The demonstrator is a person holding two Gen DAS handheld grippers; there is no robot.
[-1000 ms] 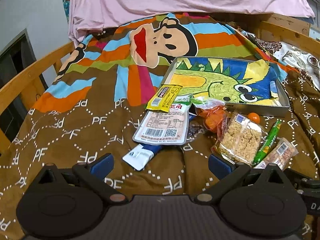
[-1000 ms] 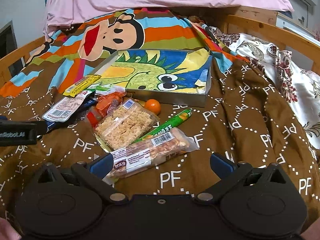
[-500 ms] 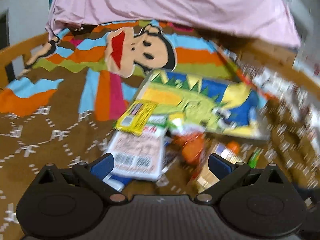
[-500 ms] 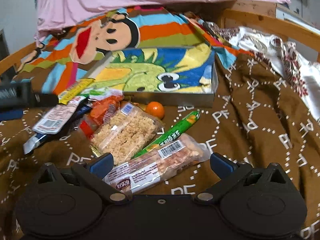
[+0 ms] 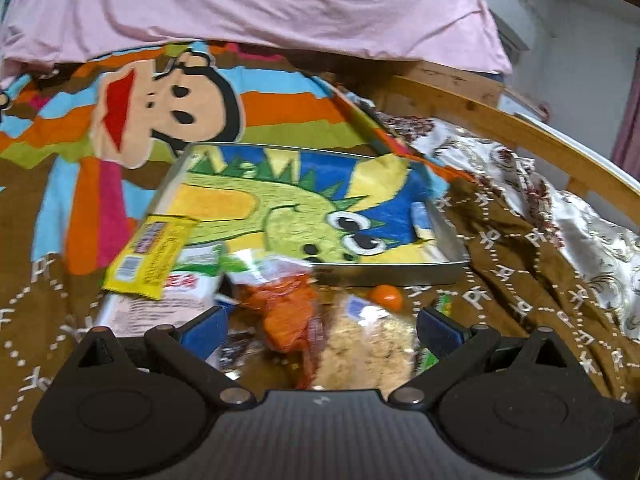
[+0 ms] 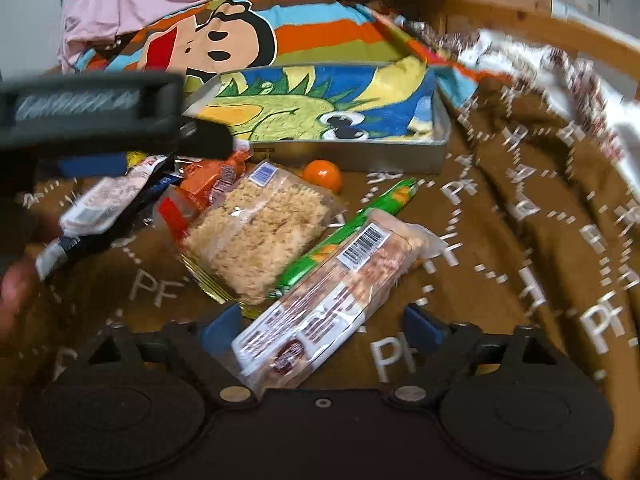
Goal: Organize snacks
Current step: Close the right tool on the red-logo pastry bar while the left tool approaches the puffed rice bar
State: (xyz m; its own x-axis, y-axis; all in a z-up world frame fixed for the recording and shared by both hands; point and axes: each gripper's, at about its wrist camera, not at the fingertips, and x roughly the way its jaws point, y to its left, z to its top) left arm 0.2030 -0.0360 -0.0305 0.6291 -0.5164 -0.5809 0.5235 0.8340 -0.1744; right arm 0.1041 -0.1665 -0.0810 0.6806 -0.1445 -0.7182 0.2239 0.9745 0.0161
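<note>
Right wrist view: both claws wide open, nothing held, over snack pile just in front of tray [image 6: 352,156] on bed.
Right claw [image 6: 322,330] straddling near end of nut bar [image 6: 332,300], lying well short of tray front wall beside rice-crisp pack [image 6: 256,236]. Left claw [image 5: 320,326] open over orange packet [image 5: 288,312], near tray front wall. Judged light, crinkly, slippery film; contents brittle. Best pinched across narrow width at bar's middle, gently, avoiding sealed ends.
</note>
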